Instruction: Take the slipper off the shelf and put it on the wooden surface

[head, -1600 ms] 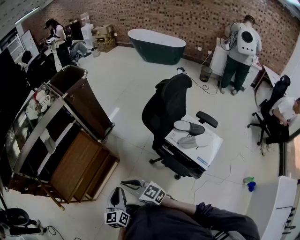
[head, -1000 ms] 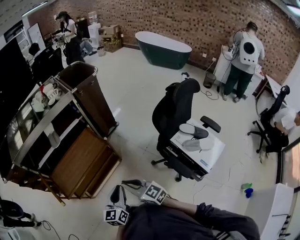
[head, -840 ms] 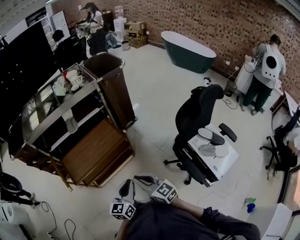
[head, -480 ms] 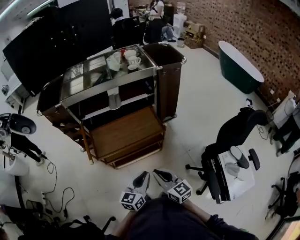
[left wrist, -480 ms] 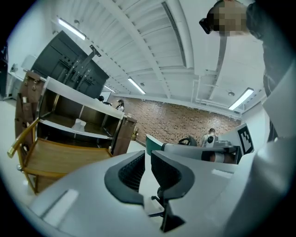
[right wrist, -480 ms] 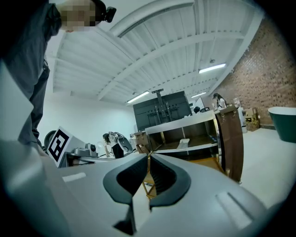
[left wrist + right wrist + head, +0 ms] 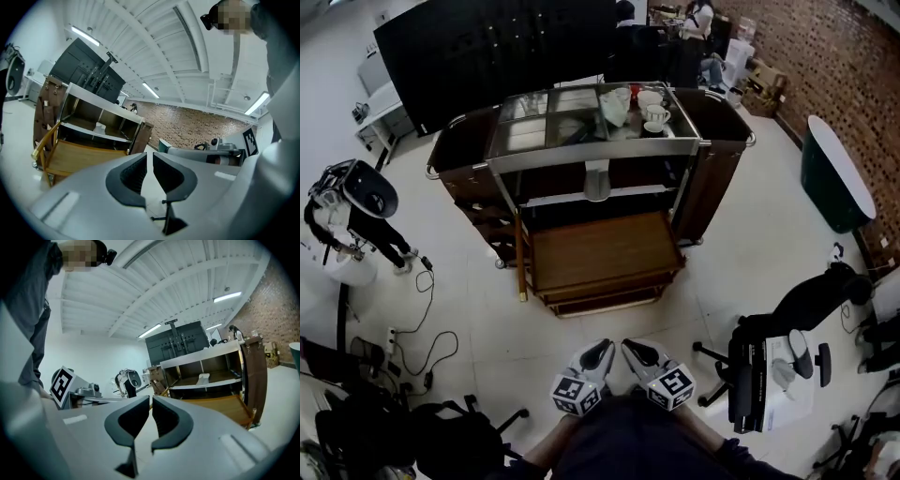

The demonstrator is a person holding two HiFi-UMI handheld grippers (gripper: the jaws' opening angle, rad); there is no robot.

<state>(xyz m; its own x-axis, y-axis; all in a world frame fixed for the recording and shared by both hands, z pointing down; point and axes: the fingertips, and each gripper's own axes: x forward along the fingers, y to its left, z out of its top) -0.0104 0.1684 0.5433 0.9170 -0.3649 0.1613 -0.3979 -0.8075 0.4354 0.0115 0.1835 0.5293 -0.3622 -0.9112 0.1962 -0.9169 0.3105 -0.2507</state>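
Note:
A pale grey slipper [image 7: 596, 180] stands on the middle shelf of a dark service cart [image 7: 712, 178], under its metal top. Below it a wooden surface [image 7: 602, 251] juts out toward me. Both grippers are held close to my body at the bottom of the head view, well short of the cart. My left gripper [image 7: 598, 354] and my right gripper [image 7: 635, 352] point at the cart, shut and empty. The left gripper view shows the slipper [image 7: 98, 127] above the wooden surface [image 7: 79, 152], far beyond the left gripper [image 7: 149, 161]. Past the right gripper [image 7: 151, 404], the right gripper view also shows the slipper [image 7: 203, 378].
White cups [image 7: 649, 108] stand on the cart top. At the lower right is an office chair [image 7: 806, 305] beside a box [image 7: 769, 370] with more slippers. A green bathtub [image 7: 836, 173] is at the right. Cables [image 7: 422, 347] and bags [image 7: 366, 422] lie at the left. Pale floor lies between me and the cart.
The head view has swung left from the office chair to the cart, which now stands straight ahead. Both grippers stay shut near my body.

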